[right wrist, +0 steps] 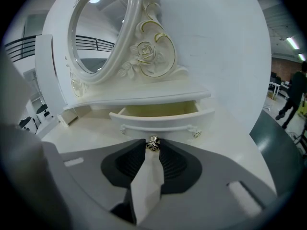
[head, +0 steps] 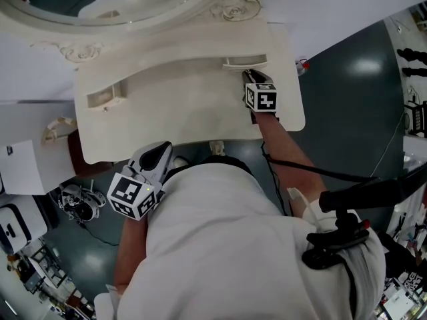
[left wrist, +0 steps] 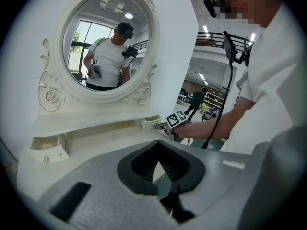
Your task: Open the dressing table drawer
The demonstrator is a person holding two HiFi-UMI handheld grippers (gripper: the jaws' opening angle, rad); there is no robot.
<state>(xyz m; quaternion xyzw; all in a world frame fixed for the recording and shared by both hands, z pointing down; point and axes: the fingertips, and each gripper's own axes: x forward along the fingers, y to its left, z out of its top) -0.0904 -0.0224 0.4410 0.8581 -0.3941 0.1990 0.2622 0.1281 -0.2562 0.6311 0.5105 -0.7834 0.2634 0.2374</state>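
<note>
**Right gripper clamping the knob of a half-open drawer**

The right gripper (right wrist: 152,150) is pinching the small metal knob (right wrist: 152,143) between its two dark pads, with the knob sitting right at the jaw tips. The knob belongs to the drawer (right wrist: 160,120), which is standing partway out of its slot under the shelf and showing its pale yellow inside. The drawer is sitting at the right end of the dressing table (head: 187,109), just below the carved rose on the frame of the oval mirror (right wrist: 98,28). In the head view the right gripper is reaching across the tabletop to the drawer front, its marker cube (head: 261,97) facing up.

The left gripper (left wrist: 157,148) is holding its jaws closed, tips meeting, with nothing between them. It is hanging off the near edge of the table, close against the person's white shirt (head: 220,245) and well apart from the drawer. A second small drawer (head: 103,99) is sitting at the left end of the same shelf. The floor (head: 347,79) beside the table is showing dark grey-green
</note>
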